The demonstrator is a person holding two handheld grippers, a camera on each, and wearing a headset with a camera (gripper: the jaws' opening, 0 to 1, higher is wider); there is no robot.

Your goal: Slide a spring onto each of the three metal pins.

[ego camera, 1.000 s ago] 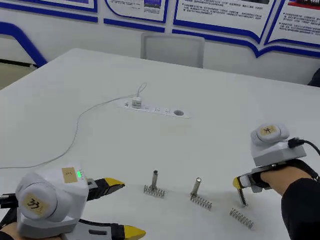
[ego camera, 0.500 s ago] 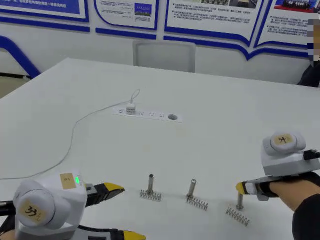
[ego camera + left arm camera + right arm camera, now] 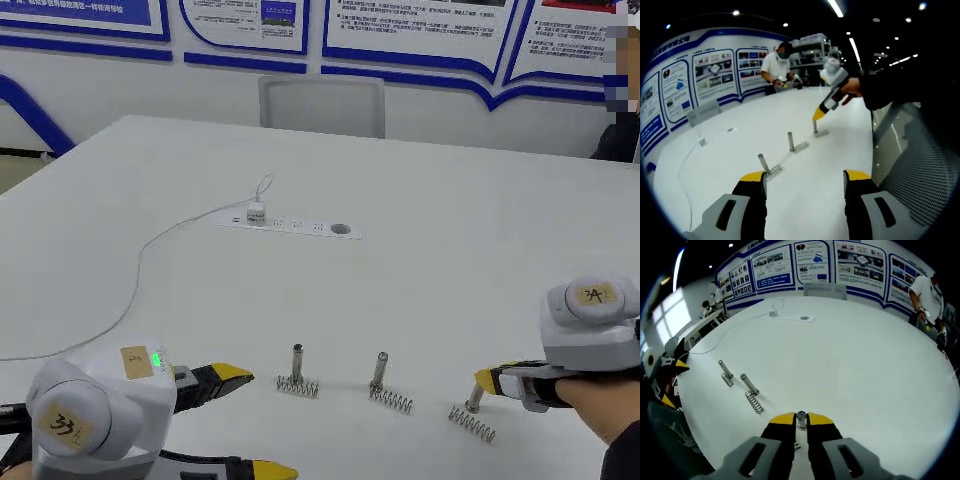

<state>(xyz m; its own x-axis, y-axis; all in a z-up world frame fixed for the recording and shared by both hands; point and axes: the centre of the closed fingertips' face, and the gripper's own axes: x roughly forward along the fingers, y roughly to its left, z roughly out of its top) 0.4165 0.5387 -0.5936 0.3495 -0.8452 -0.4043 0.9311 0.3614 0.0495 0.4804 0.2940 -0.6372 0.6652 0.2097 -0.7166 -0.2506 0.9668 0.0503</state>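
Our right gripper (image 3: 801,420) is pinched nearly closed on the top of the right pin (image 3: 474,398). That pin stands on the white table (image 3: 420,290), with the right spring (image 3: 471,424) lying flat just beside its base. Our left gripper (image 3: 805,176) hangs wide open with nothing in it, off to the left of the left pin (image 3: 297,361). The left spring (image 3: 297,386) and middle spring (image 3: 391,400) lie at the feet of the left pin and middle pin (image 3: 380,368), so none are threaded yet.

What worries us is that the jaws sit right where a spring has to slide on, so that end is blocked. Any sideways tug probably tips the pin or sends its spring rolling. Thin coils might also pop out of a hard squeeze.
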